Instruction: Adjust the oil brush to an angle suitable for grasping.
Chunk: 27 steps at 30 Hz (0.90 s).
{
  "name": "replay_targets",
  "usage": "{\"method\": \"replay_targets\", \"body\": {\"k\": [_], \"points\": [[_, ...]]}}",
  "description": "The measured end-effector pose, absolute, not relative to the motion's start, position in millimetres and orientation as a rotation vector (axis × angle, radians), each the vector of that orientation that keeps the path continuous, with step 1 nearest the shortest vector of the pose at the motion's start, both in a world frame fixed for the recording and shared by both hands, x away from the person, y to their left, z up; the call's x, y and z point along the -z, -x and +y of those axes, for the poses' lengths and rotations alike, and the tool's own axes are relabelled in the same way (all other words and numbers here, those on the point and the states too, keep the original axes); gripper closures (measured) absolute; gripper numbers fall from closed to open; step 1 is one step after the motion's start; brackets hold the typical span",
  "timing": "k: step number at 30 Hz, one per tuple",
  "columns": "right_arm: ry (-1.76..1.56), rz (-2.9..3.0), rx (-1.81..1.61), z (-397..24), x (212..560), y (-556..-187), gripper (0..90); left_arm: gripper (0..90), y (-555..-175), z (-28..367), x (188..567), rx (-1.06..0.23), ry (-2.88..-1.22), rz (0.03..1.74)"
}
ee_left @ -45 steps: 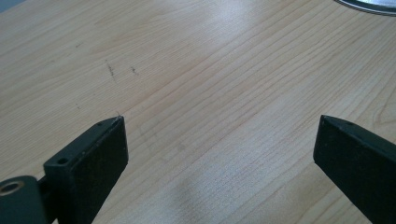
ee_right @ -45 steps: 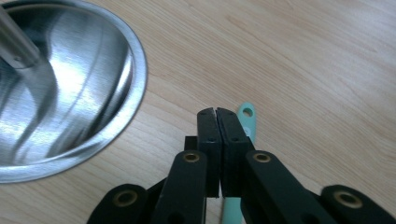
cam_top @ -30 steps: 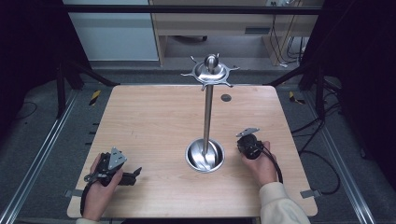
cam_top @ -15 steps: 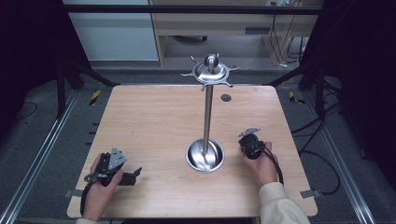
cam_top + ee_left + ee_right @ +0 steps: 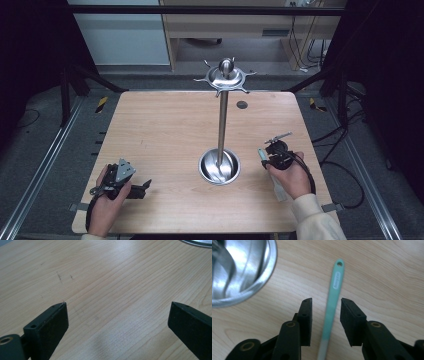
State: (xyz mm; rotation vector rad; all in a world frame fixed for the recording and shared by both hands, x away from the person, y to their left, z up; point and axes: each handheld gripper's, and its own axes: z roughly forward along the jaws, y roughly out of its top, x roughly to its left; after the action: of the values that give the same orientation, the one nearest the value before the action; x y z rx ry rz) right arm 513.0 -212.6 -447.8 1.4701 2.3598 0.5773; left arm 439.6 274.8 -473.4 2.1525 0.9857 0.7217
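Note:
A mint-green utensil handle [image 5: 334, 287] with a hole at its tip lies flat on the wooden table [image 5: 165, 130], just right of the steel stand's bowl-shaped base [image 5: 219, 166]. My right gripper [image 5: 325, 301] hovers over it. Its jaws have just been opening and stand on either side of the handle without touching it. In the high view the right gripper [image 5: 272, 151] sits beside the handle's tip [image 5: 261, 153]. My left gripper [image 5: 141, 187] rests open at the table's near left corner, with bare wood between its jaws [image 5: 117, 307].
A tall steel pole [image 5: 222, 125] rises from the base to a disc with several hooks [image 5: 226, 76]. A small dark round spot [image 5: 242, 104] sits near the table's far edge. Black frame rails and cables surround the table.
My right gripper has lifted slightly, and the green handle's tip now shows beside it. The left hand has stayed still.

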Motion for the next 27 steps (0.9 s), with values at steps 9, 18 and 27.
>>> {"method": "replay_targets", "body": {"k": [9,18,27], "points": [[-1.542,2.451,-0.408,-213.1,445.9,-515.1,59.2,2.7,-439.6,275.2,473.0,-0.718,-2.156,0.984],[-1.649,2.478,-0.332,-217.3,456.5,-522.1,66.2,2.7,-439.8,275.1,473.2,-0.715,-2.154,0.986],[-1.672,2.508,-0.319,-215.8,463.7,-522.7,70.8,2.7,-439.6,274.9,473.1,-0.715,-2.156,0.985]]}}
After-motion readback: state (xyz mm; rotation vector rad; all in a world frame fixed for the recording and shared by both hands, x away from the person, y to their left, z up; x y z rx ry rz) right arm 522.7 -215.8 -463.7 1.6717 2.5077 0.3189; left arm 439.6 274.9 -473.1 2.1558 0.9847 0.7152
